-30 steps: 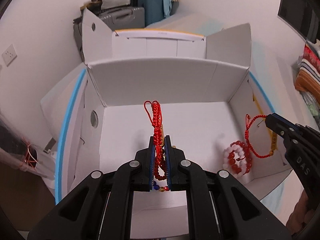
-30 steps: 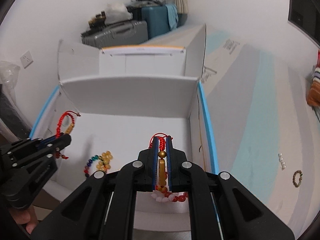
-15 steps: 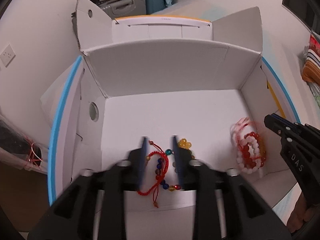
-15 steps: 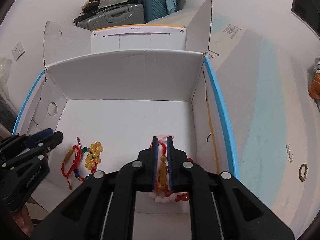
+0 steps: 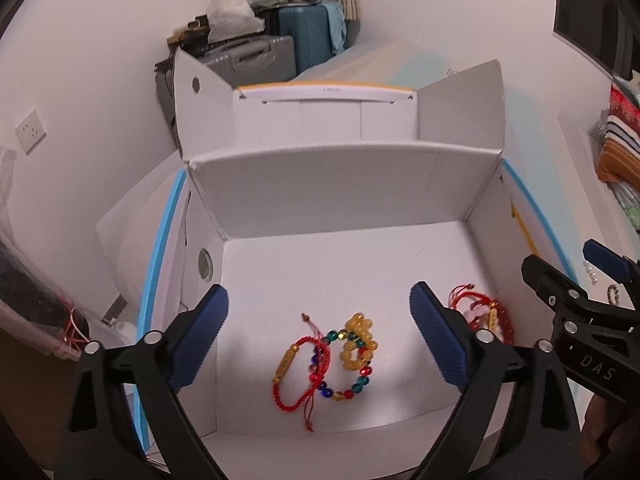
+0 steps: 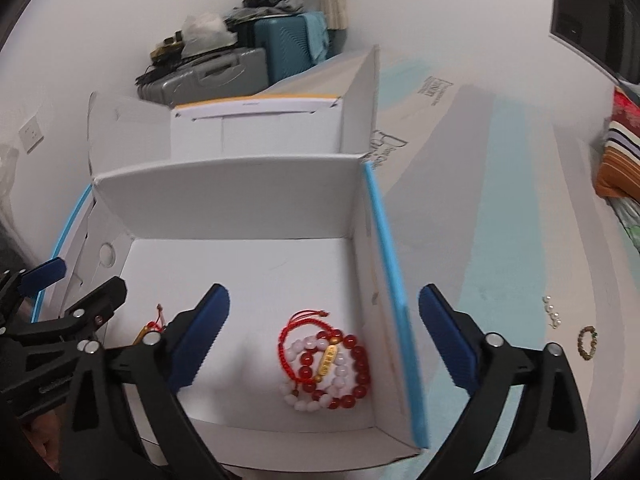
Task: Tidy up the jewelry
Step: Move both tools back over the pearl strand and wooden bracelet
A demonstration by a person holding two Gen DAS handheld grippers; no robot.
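Observation:
An open white cardboard box [image 5: 344, 188] [image 6: 240, 196] sits in front of me. On its floor at the left lies a pile of a red cord bracelet [image 5: 298, 372], a multicoloured bead bracelet [image 5: 348, 360] and yellow beads [image 5: 358, 338]. At the right lies a pile of red and white bead bracelets with a red cord [image 6: 328, 364] [image 5: 486, 314]. My left gripper [image 5: 318, 336] is open and empty above the left pile. My right gripper [image 6: 324, 336] is open and empty above the right pile.
Outside the box to the right, on the blue-striped surface, lie a small dark bead bracelet [image 6: 587, 342] and white pearls [image 6: 552, 314]. Suitcases [image 5: 280, 40] stand at the back wall. Folded striped cloth [image 5: 620, 148] is at the far right.
Both grippers let go of their red cord bracelets, which dropped onto the two piles in the box. Both jaws opened wide and the grippers rose.

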